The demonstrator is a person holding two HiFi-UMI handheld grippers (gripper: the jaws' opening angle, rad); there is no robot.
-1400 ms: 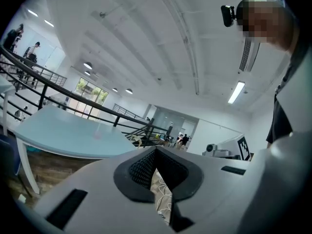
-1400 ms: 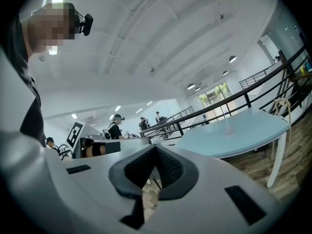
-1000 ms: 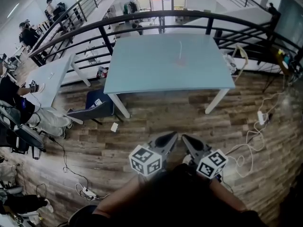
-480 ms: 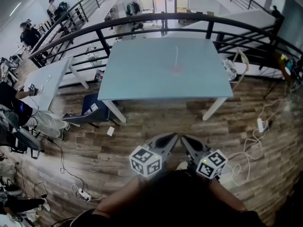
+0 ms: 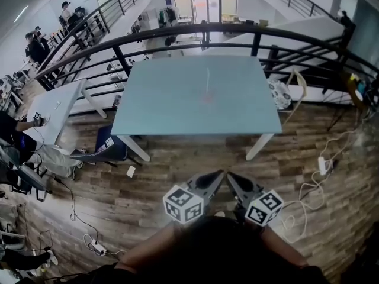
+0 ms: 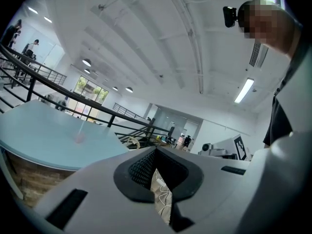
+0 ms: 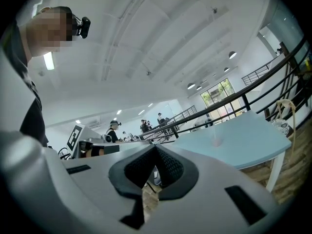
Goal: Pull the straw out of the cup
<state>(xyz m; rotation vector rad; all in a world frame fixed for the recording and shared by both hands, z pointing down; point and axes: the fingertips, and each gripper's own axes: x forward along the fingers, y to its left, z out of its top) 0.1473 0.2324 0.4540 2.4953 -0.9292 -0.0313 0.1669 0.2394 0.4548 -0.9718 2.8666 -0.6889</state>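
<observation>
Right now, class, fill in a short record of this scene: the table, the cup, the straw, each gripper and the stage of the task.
Surface: pale blue rectangular table
Cup: small pinkish cup, near the table's middle
Straw: thin white straw, standing in the cup
Left gripper: jaws together, empty, well short of the table
Right gripper: jaws together, empty, beside the left
Stage: not begun

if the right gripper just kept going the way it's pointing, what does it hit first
Most likely the left gripper: in the head view the right gripper angles toward it and their tips nearly touch. Past that, just air over the wooden floor, though depth is unclear.
</observation>
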